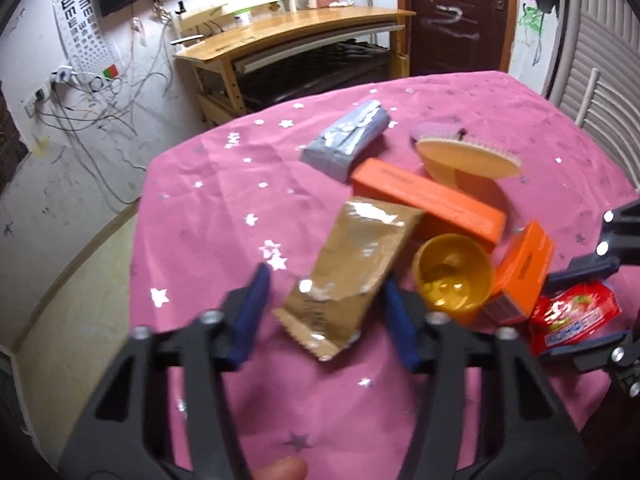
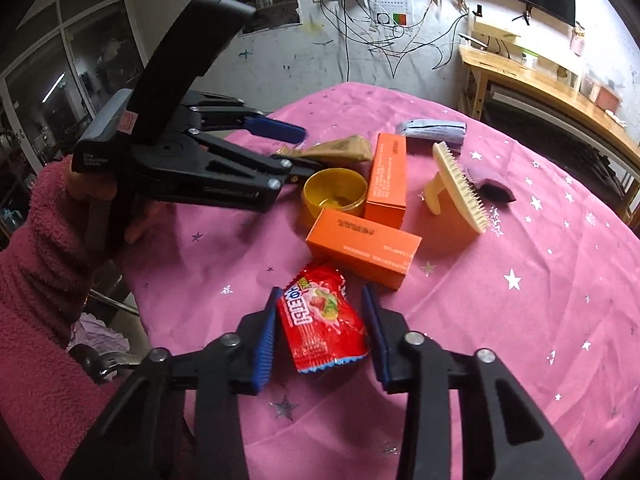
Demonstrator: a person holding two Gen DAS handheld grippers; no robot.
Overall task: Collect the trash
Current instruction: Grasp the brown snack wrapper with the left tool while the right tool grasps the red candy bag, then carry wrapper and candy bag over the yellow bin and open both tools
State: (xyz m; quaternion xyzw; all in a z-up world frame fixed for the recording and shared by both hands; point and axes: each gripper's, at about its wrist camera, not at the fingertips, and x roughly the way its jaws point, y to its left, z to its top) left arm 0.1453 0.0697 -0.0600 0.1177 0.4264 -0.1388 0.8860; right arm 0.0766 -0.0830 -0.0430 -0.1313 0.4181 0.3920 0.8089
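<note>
A round worktop [image 2: 520, 320] under a pink cloth with silver stars carries a small heap of things, with a round yellow plastic tub [image 1: 454, 276] at its middle. Left of the tub lies a flat brown foil wrapper [image 1: 348, 276]; the left claw [image 1: 324, 316] straddles the wrapper's near end, its blue pads on either side, and whether they press on the foil cannot be told. Just right of the tub stands a short orange cardboard box [image 1: 522, 276], and behind the tub lies a long orange cardboard box [image 1: 428, 204]. Beyond that are a grey-blue soft packet [image 1: 346, 138] and a cream plastic brush [image 1: 468, 156], bristles up. Right of the short box lies a crumpled red sweet wrapper [image 2: 322, 320], sitting between the blue pads of the right claw [image 2: 322, 334], which stands narrow around it, the left pad touching and a gap on the right. A pink fleece sleeve [image 2: 44, 280] covers the arm holding the left tool.
</note>
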